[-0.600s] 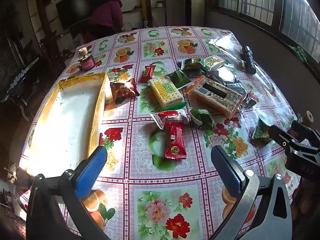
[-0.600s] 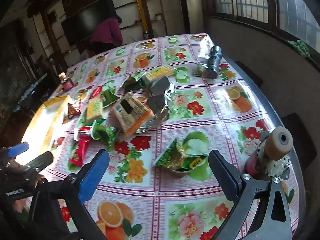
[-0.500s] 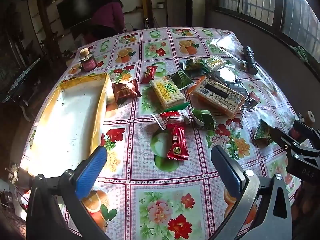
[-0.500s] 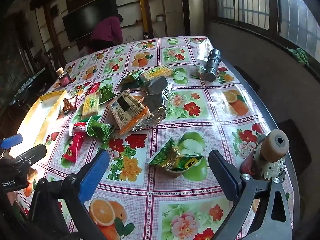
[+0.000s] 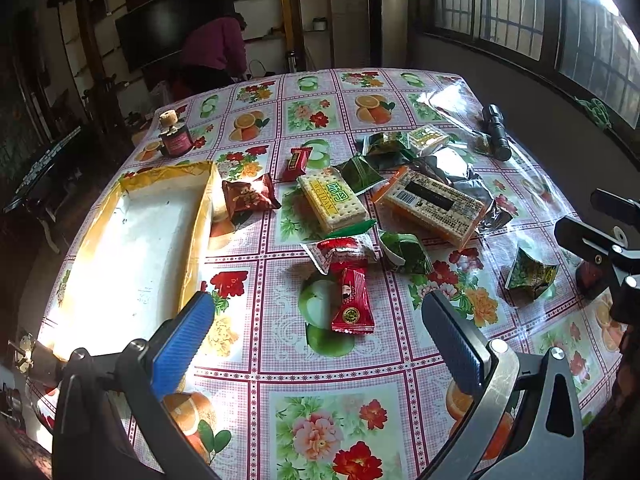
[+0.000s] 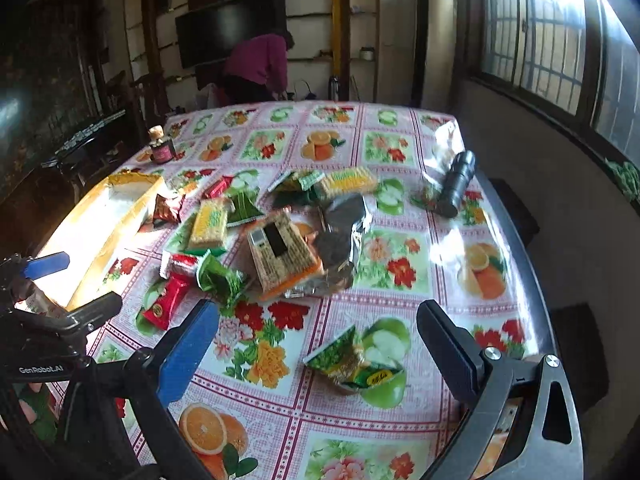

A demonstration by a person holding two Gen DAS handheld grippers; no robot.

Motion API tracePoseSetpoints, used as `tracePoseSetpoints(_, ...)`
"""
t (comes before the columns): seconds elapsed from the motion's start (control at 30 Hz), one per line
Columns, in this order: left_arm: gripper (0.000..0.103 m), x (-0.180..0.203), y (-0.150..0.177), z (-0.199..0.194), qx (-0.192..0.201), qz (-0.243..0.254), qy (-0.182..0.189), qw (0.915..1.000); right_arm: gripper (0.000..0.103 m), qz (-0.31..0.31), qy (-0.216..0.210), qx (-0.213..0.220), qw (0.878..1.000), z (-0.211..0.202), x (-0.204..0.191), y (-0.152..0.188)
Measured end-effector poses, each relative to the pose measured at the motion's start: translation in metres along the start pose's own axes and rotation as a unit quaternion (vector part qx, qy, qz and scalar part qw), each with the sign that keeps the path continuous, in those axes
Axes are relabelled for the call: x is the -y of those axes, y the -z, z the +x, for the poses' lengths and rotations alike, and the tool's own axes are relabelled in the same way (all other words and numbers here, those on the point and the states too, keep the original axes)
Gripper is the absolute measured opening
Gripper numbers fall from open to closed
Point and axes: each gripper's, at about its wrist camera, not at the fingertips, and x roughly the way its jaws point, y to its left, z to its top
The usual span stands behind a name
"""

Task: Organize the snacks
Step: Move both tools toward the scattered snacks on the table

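Left wrist view: desk (image 5: 256, 364) under a fruit-and-flower oilcloth, filling most of the picture, nearer and lower than half a second ago, with more room showing above the far edge. At left, long yellow-rimmed tray (image 5: 132, 248), white inside, bare, near end cut off behind the left gripper (image 5: 316, 344). Right of the tray, snacks scattered across the middle: orange-edged cracker box (image 5: 432, 208), yellow-green biscuit pack (image 5: 332, 200), brown packet (image 5: 248, 196) just beside the tray wall, red candy packet (image 5: 352, 300) nearest, lying between the spread jaws but untouched. Jaws wide apart, gripping nothing, tilted down at the desk. Small green packet (image 5: 530, 274) alone at right, near the right gripper (image 5: 612, 248), seen only in part at the edge. Far right, black flashlight (image 5: 496, 132); far left, small corked bottle (image 5: 174, 138).

Right wrist view: same desk from the right, picture blurred, print on wrappers unreadable. Right gripper (image 6: 320, 344) with jaws fully spread, empty, the green packet (image 6: 356, 360) lying loose between them on the cloth. Corked jar seen at the near right edge half a second ago now out of sight. Left gripper (image 6: 68, 280) cut off at the left edge. Person in a purple top (image 6: 260, 60) bent over beyond the far end.
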Motion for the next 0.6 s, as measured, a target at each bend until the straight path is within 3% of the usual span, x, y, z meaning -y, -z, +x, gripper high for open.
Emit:
tracePoseSetpoints(0.17,0.103,-0.001,-0.002,-0.004,0.023,-0.003,-0.006,0.9997,0.100,0.050,-0.034,-0.040,0.997,0.021,0.000,0.005)
tracePoseSetpoints(0.27,0.103,0.000,-0.003,0.000,0.018,0.003,-0.006,0.9998,0.100,0.043,-0.018,-0.040,0.998,0.021,-0.004,0.010)
tracePoseSetpoints(0.6,0.103,0.006,-0.002,0.010,0.004,0.014,0.007,0.9999,0.100,0.021,-0.034,-0.074,0.996,0.037,-0.012,0.016)
